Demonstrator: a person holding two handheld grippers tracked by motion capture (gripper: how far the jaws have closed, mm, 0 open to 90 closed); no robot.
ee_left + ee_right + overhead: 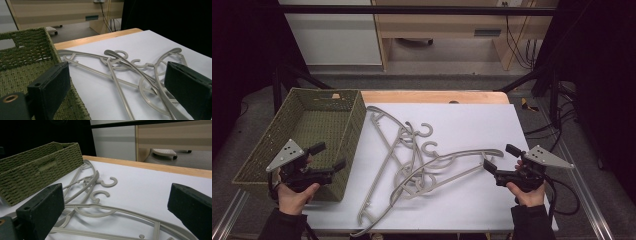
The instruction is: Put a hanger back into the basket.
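While grey plastic hangers (422,162) lay tangled on the white sheet (472,125) beside a green woven basket (307,137), the left gripper (331,156) hovered over the basket's near corner, jaws spread wide and empty. Across the pile, the right gripper (499,157) stood equally wide, gripping nothing, just beside a hanger's end.

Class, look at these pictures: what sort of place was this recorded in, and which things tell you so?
Probably a workshop or test room, not a home. A table under a white sheet holds grey hangers beside a woven basket, black curtains hang at the sides, and cables trail by plain cabinets.
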